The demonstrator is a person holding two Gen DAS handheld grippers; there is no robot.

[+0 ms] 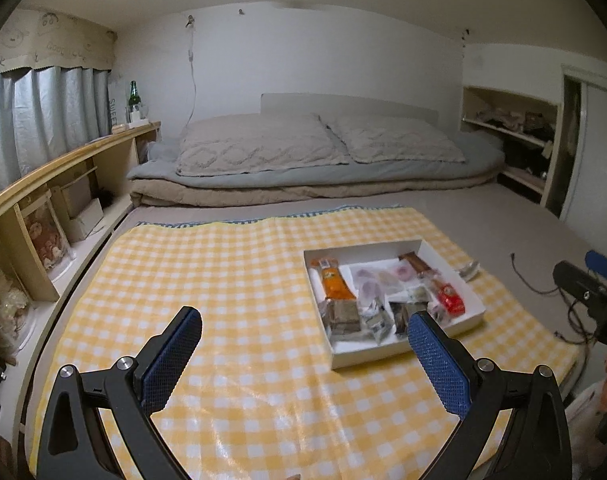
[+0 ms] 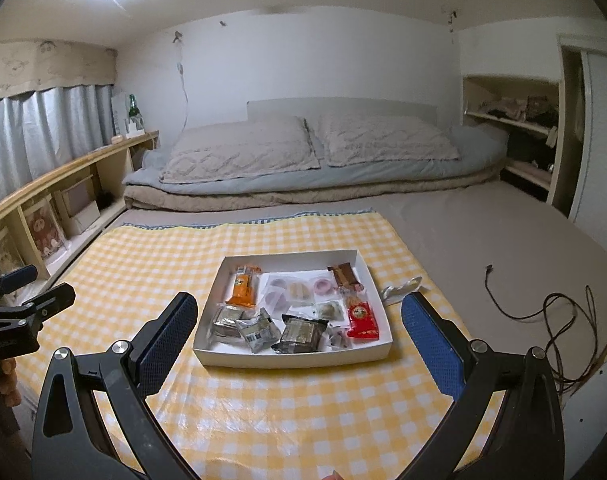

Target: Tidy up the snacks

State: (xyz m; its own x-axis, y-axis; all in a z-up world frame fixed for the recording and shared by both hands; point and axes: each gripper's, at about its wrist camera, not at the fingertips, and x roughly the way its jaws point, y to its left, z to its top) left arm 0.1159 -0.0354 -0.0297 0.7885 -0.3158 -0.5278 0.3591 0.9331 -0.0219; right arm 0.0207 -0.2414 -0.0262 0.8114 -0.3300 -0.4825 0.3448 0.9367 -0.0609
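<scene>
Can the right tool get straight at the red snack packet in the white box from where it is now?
Probably yes. The right tool is open and empty, facing the white box. The red snack packet lies uncovered on top near the box's right wall, with only the low front wall between them.

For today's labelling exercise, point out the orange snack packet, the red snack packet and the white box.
orange snack packet (image 2: 245, 286), right wrist view, middle of its front.
red snack packet (image 2: 363, 316), right wrist view, centre of wrapper.
white box (image 2: 299, 356), right wrist view, near wall.

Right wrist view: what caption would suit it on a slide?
Open right gripper poised above a white box of assorted wrapped snacks on a yellow checked cloth, bed behind.
</scene>
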